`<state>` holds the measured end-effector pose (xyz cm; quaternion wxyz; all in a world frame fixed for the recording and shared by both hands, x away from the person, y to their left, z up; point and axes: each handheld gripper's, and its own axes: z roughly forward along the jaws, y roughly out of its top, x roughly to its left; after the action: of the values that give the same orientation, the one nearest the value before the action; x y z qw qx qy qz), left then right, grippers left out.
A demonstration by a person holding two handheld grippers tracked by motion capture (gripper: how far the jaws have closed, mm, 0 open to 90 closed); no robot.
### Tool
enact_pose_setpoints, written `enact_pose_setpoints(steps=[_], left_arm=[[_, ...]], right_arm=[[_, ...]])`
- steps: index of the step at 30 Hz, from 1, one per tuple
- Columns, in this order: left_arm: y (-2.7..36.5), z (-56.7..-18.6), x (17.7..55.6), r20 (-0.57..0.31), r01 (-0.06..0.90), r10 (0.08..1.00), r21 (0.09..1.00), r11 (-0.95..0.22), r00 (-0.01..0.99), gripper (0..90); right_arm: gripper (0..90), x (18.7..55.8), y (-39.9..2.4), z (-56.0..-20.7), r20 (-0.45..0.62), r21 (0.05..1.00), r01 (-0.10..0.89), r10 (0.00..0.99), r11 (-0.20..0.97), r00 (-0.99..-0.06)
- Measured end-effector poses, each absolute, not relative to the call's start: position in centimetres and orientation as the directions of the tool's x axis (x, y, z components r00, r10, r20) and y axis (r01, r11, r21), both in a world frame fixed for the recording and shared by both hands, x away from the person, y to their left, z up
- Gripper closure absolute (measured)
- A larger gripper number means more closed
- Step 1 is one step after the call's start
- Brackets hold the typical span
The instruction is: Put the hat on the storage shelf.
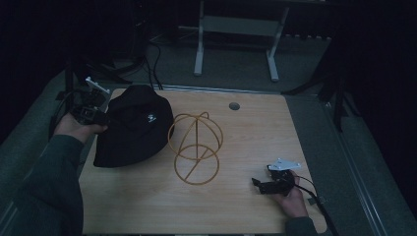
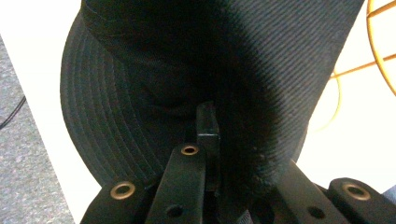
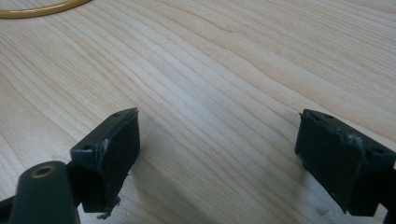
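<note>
black hat is pinched at its left brim in the left gripper jaws, wire stand just to its right, right gripper jaws wide and empty.

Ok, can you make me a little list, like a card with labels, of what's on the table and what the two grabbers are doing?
table: light wooden table
hat: black bucket hat at the table's left side, its edge pinched
stand: yellow wire hat stand near the middle, just right of the hat
left gripper: left gripper shut on the hat's fabric, jaws close together in the left gripper view
right gripper: right gripper open, nothing between its jaws, low over bare wood
hole: small round hole near the table's far edge
</note>
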<state>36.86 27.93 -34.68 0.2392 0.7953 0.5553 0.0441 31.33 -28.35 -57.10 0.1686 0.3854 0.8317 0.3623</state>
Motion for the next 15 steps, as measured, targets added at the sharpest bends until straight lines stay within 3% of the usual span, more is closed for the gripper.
enact_pose_setpoints(steps=[15], left_arm=[[28.0,-33.0,36.6,-0.206,0.845,0.896,0.466,-0.263,0.392,88.1]], right_arm=[[13.8,31.3,-28.3,-57.1,-0.001,0.733,0.519,0.763,0.44,-0.646]])
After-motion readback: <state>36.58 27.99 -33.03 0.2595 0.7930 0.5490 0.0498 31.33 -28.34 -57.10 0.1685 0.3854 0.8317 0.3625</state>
